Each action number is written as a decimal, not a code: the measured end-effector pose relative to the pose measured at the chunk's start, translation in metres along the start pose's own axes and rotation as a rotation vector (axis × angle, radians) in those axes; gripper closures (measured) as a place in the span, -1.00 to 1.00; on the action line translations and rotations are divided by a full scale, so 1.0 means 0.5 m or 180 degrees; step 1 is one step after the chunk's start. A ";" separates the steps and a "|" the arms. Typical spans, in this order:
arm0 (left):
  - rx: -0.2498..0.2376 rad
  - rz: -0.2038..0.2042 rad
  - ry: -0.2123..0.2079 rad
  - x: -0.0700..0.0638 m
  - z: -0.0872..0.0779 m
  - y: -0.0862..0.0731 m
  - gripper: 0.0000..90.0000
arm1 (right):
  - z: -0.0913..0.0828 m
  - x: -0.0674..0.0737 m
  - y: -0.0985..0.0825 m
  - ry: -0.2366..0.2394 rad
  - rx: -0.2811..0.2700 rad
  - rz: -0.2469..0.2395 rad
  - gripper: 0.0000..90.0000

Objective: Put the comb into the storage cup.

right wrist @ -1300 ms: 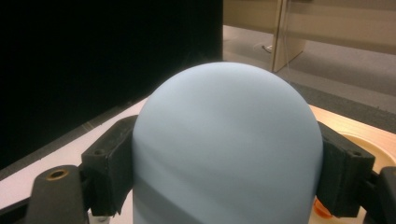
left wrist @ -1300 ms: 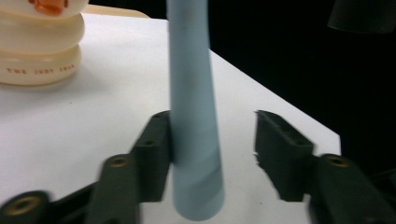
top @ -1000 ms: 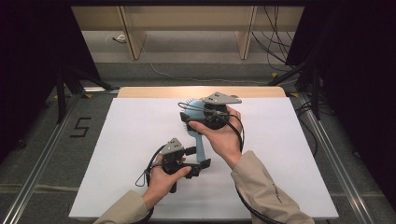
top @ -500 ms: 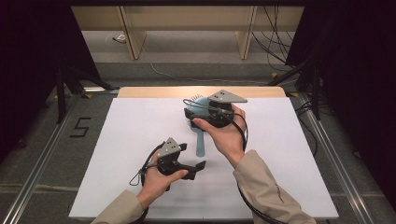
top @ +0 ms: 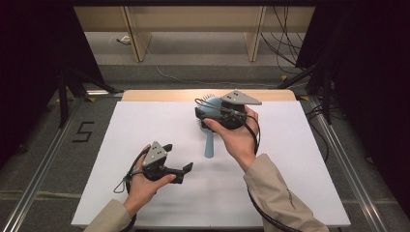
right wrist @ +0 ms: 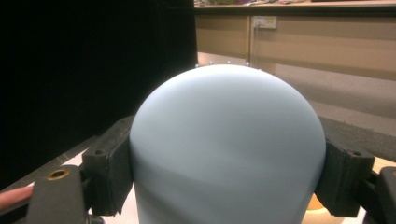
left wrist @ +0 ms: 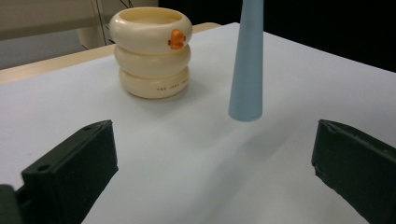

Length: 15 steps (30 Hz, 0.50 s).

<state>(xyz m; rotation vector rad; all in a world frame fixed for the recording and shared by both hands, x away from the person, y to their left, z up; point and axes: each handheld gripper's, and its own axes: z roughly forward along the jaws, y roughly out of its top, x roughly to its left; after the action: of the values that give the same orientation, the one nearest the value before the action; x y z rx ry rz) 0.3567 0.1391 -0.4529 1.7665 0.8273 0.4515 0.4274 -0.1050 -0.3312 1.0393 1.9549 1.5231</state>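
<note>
A light blue hairbrush (top: 209, 141) hangs over the white table top. My right gripper (top: 212, 116) is shut on its rounded head (right wrist: 227, 140), one pad pressing on each side, and the handle (left wrist: 247, 60) points down with its tip just above the surface. My left gripper (top: 185, 173) sits lower left of the handle, apart from it. Its jaws have just been opening and now stand open (left wrist: 215, 154) with nothing between them.
A cream holder made of stacked rings with an orange spot (left wrist: 152, 49) stands on the table beyond the handle. The white sheet (top: 121, 145) covers the wooden table (top: 159, 95). Shelving and cables lie past the far edge.
My left gripper let go of the brush handle, opened wide and drew back to the left and toward the person. The right gripper kept the brush head and barely moved.
</note>
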 end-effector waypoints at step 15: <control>-0.0073 0.0141 0.0154 0.030 -0.042 -0.016 -1.00 | -0.018 -0.028 0.014 -0.0154 -0.0188 0.0038 -0.54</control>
<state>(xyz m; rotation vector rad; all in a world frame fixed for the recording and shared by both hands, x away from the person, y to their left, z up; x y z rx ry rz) 0.3506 0.1655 -0.4545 1.7614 0.8149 0.5328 0.4312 -0.1207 -0.3231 1.0551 1.8631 1.5381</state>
